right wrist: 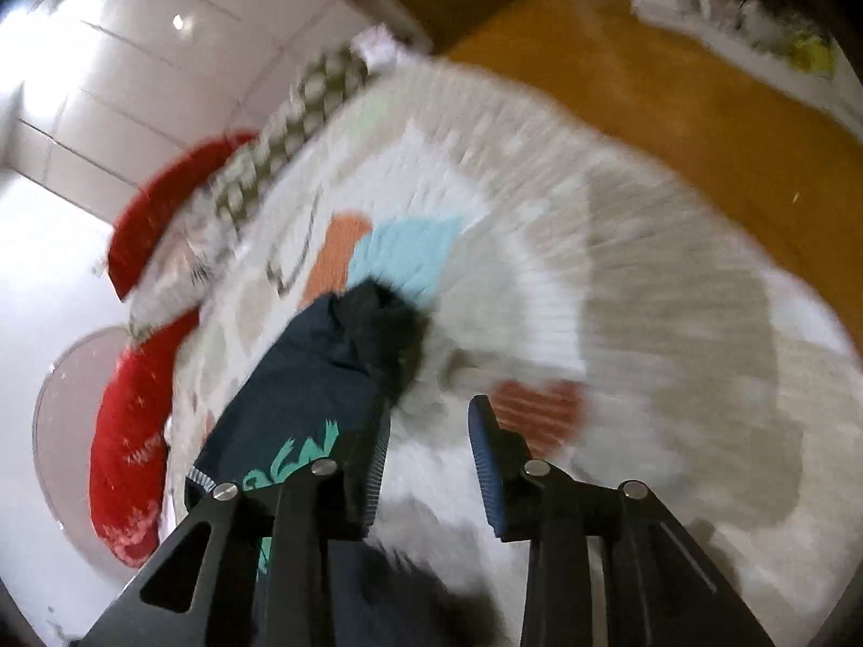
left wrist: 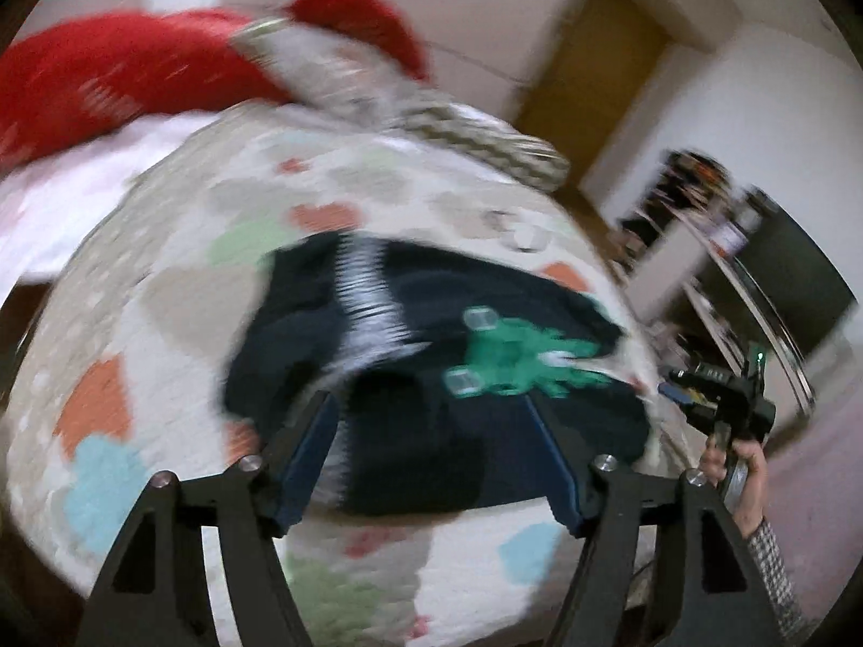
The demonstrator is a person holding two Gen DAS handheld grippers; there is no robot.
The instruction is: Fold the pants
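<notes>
Dark navy pants (left wrist: 431, 334) with a green print and a white striped band lie bunched on a bed cover (left wrist: 178, 291) patterned with pastel patches. My left gripper (left wrist: 431, 431) hovers over their near edge, its blue pads wide apart and empty, so it is open. In the right wrist view the pants (right wrist: 318, 377) lie to the left, partly under the left finger (right wrist: 372, 463). My right gripper (right wrist: 429, 458) is open, and only white cover shows in its gap. Both views are motion-blurred.
Red pillows (left wrist: 108, 75) and a zigzag-patterned cushion (left wrist: 485, 135) lie at the far end of the bed. A hand (left wrist: 739, 463) with a checked sleeve shows at the right bed edge. Wooden floor (right wrist: 647, 86), a glossy white wardrobe (right wrist: 135, 54) and cluttered shelves (left wrist: 701, 215) surround the bed.
</notes>
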